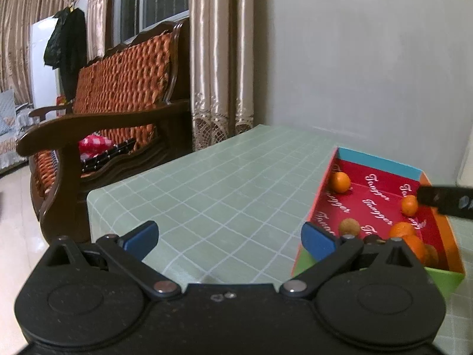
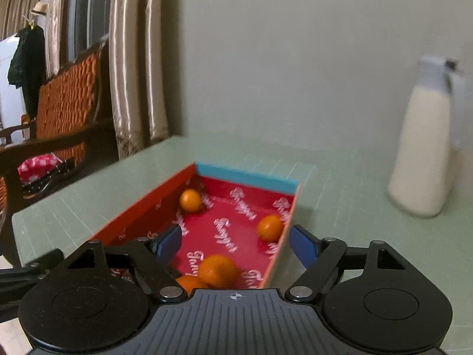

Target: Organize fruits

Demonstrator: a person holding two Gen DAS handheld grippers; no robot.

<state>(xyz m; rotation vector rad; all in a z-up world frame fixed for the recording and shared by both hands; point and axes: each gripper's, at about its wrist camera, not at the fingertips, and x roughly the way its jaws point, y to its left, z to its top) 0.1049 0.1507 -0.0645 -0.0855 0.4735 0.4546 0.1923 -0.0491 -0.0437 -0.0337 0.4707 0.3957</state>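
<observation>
Oranges, round and glossy, lie loose in a shallow red cardboard box on the green checked tabletop. Left claw gapes empty beside it; right claw spreads wide, straddling the box's right wall.

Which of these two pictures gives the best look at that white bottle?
The right wrist view. The white bottle stands there whole, though blurred, on the green table to the right of the red box. The left wrist view does not show it; only the box and fruit appear there.
</observation>
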